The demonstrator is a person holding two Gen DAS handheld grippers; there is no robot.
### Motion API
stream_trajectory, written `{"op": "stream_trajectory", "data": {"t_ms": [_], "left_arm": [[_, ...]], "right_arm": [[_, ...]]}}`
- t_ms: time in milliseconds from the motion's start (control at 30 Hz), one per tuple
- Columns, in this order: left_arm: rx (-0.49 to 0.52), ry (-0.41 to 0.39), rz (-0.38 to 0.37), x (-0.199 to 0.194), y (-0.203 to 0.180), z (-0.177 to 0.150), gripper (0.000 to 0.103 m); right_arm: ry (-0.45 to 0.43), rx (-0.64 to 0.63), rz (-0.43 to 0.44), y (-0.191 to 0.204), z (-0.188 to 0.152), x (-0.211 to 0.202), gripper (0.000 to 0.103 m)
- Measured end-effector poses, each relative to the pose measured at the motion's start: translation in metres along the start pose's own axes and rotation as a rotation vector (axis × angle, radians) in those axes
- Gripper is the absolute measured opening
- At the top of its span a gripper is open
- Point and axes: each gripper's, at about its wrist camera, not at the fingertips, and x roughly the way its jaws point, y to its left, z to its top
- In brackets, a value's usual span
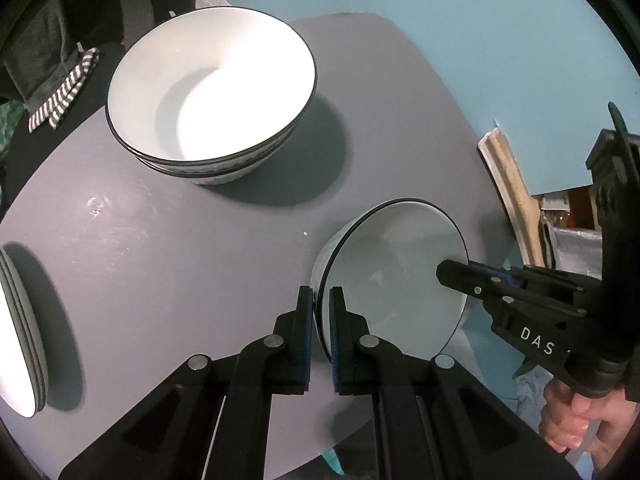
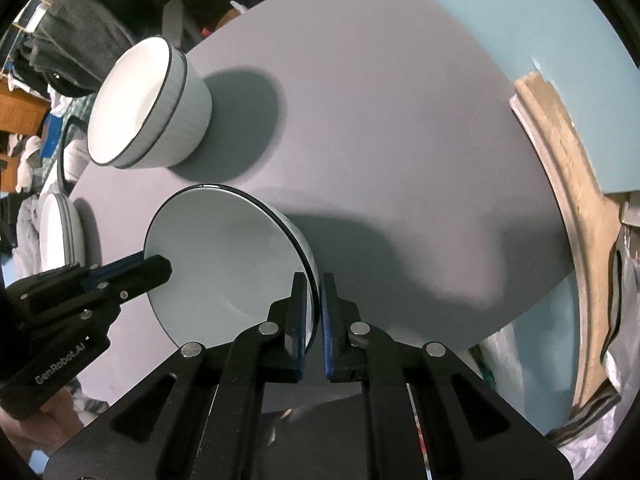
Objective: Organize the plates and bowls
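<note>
**plate_stacker:** Both grippers are clamped on the same loose bowl (image 1: 394,276). From the left wrist cam, the left gripper (image 1: 320,328) pinches the near-left rim, one finger inside and one outside, and the right gripper (image 1: 454,276) bites the opposite rim. The bowl's tipped and seems to sit just over the grey table (image 1: 160,260).

**dishrack_dan:** Where's it headed, you think?

**plate_stacker:** My guess is the stack of bowls (image 1: 212,96), up and to the left, well apart from it. The left hand's side is nearer that stack. There's also a stack of plates (image 1: 20,344) at the far left edge.

**dishrack_dan:** And the right cam?

**plate_stacker:** Same story mirrored. The right gripper (image 2: 314,320) is squeezed on the bowl's (image 2: 224,256) right rim, and the left gripper (image 2: 160,268) holds its left rim. The bowl stack (image 2: 148,108) lies beyond and left, with the plates (image 2: 60,232) further left.
</note>
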Motion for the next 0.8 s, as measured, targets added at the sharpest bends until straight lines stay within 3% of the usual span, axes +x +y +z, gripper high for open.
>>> {"op": "stream_trajectory", "data": {"t_ms": [333, 667, 800], "left_arm": [[0.007, 0.028, 0.008, 0.026, -0.009, 0.003, 0.007], [0.003, 0.081, 0.009, 0.048, -0.009, 0.006, 0.007], [-0.010, 0.091, 0.000, 0.051, -0.007, 0.006, 0.007]], "right_arm": [[0.001, 0.010, 0.044, -0.009, 0.004, 0.019, 0.007], [0.085, 0.078, 0.127, -0.018, 0.012, 0.052, 0.009], [0.095, 0.062, 0.117, -0.013, 0.014, 0.060, 0.010]]}}
